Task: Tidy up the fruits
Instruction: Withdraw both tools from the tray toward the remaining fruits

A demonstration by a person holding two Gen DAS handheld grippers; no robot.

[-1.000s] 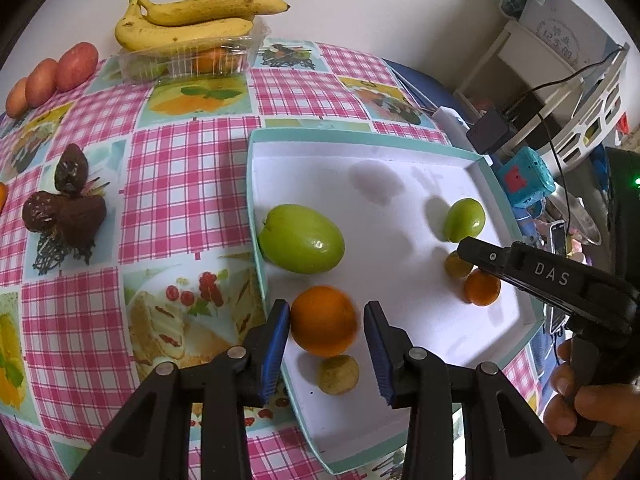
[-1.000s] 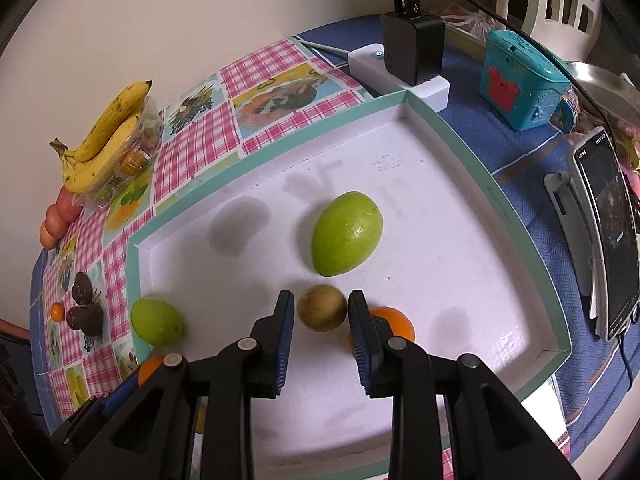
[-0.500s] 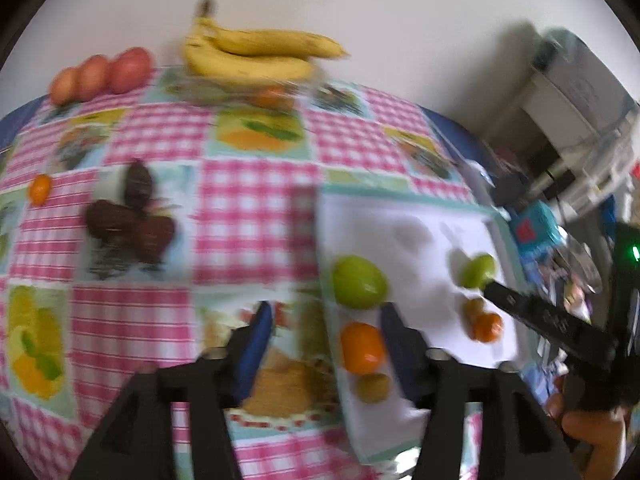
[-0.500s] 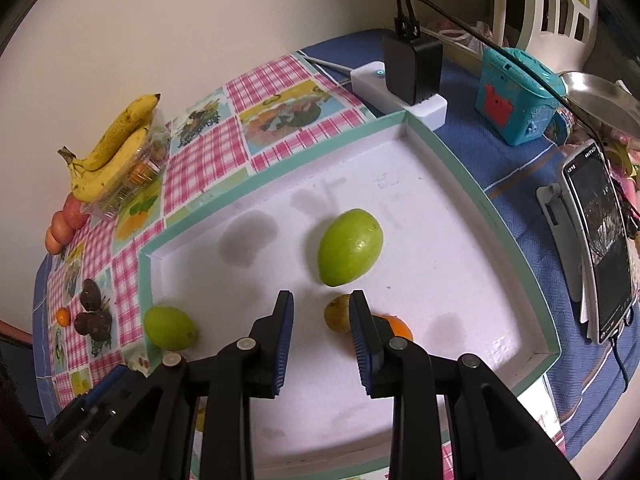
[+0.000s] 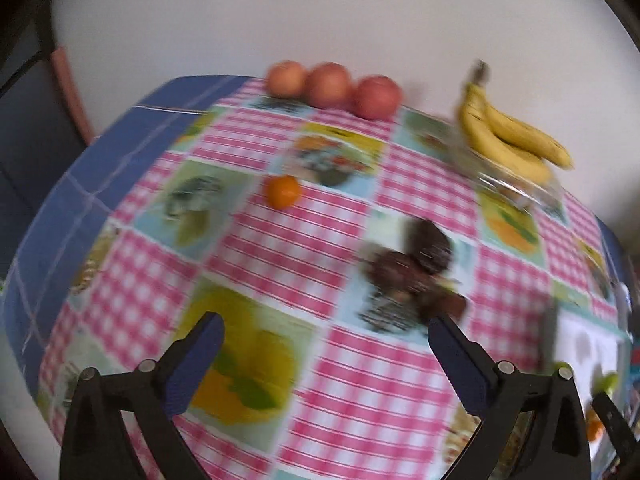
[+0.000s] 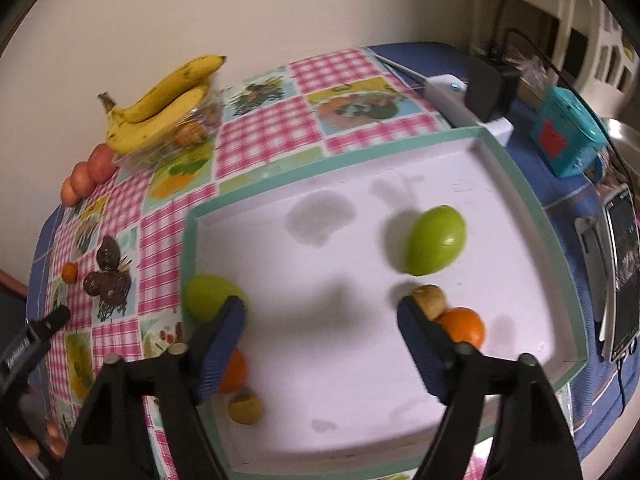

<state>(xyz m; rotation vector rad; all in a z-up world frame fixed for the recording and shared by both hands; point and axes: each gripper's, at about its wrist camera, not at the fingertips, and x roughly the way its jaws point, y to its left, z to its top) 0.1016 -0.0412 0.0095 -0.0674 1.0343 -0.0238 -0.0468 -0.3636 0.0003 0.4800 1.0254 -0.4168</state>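
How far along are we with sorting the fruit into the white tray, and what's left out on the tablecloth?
Done: the tray holds two green fruits, two oranges and two small brownish fruits.

In hand: nothing; the left claw and right claw are both open and empty.

Left: a small orange, dark fruits, three reddish fruits and bananas sit on the tablecloth.

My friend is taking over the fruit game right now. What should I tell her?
Left tool: open, empty, above the checked cloth.
Right tool: open, empty, over the white tray.
Done: six fruits lie in the tray, two green, two orange, two small brownish.
Left: small orange, three apples, bananas and dark fruits sit on the cloth.
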